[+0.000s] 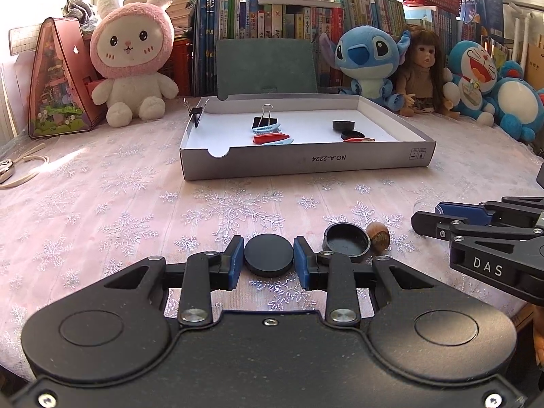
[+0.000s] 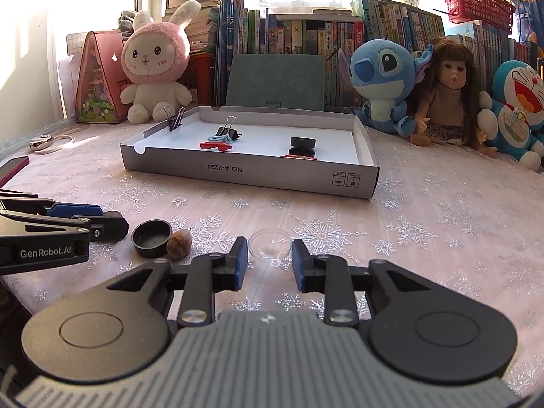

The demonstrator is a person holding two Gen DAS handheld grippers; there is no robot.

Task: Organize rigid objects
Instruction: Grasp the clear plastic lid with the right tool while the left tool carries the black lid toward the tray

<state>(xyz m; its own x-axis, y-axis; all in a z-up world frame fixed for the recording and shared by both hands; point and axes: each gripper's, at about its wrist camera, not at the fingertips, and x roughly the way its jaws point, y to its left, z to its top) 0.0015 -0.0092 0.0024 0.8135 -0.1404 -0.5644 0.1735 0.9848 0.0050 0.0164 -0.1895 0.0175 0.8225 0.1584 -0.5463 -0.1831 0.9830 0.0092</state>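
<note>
My left gripper [image 1: 269, 256] is shut on a flat black round cap [image 1: 269, 250], its blue pads pressing both sides just above the snowflake tablecloth. Right of it lie an upturned black cap [image 1: 346, 239] and a brown nut [image 1: 378, 236], touching each other. My right gripper [image 2: 269, 255] is shut on a small clear round dish [image 2: 270, 239] low over the cloth. The grey cardboard box lid [image 1: 306, 163] further back holds binder clips [image 1: 263, 120], hair clips [image 1: 270, 136] and two black caps [image 1: 344, 125]. The left gripper [image 2: 112, 224] shows at the right wrist view's left edge.
Plush toys, a doll [image 2: 445, 95] and a row of books line the table's far side. A pink model house [image 1: 57, 78] stands at the back left. A cord with keys [image 1: 20, 166] and a phone [image 2: 13, 166] lie at the left.
</note>
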